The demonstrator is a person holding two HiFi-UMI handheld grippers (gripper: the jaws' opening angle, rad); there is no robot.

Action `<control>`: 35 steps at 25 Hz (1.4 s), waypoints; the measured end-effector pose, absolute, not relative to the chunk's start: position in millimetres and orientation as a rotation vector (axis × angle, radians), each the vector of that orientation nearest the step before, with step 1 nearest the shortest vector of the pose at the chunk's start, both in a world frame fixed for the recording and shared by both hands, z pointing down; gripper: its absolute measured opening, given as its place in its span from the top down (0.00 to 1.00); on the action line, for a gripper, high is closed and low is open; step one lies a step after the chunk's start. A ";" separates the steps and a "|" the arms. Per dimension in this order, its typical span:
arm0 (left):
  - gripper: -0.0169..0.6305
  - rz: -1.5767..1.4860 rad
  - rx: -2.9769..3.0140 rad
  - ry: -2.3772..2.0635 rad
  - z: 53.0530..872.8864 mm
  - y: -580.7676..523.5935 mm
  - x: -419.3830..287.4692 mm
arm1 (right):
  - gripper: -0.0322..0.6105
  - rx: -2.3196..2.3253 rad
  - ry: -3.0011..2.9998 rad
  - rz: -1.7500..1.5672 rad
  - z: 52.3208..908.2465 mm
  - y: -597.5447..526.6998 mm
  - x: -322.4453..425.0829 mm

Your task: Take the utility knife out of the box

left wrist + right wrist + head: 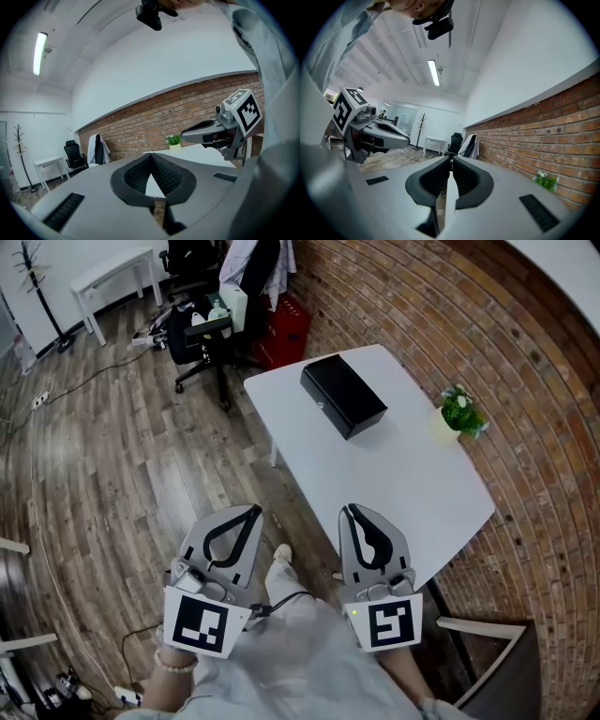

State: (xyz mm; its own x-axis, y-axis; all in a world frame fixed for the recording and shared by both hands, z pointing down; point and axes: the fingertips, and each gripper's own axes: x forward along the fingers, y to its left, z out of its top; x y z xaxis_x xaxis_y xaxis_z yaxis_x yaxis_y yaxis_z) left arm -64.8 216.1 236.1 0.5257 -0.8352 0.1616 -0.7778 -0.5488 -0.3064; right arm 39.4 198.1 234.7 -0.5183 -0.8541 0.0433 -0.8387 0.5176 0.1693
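- box [343, 396]: black, smooth, faint sheen on the lid; plastic or painted metal, can't tell which
- table [403, 486]: white top, smooth, matt
- floor [112, 474]: wood planks, grey-brown, grain showing, low sheen
- wall [544, 381]: red brick, rough, matt, pale mortar lines
- left gripper [254, 512] and right gripper [349, 511]: grey moulded plastic shells, smooth, matt
- pads [136, 176]: black, rubbery look, finely ribbed
- clothing [300, 662]: pale cloth, soft folds

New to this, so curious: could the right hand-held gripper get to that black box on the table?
Probably, once moved forward: only white table lies between the right hand-held gripper and the closed black box; the plant stands aside.
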 end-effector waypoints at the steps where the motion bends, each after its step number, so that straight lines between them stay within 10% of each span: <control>1: 0.95 -0.434 -2.571 1.369 236.7 205.3 -63.6 | 0.87 1.474 -2.631 -0.187 235.6 187.8 39.2; 35: 0.94 -0.487 -2.774 1.333 294.2 -71.3 8.8 | 0.87 1.624 -2.488 0.052 290.7 -42.1 113.4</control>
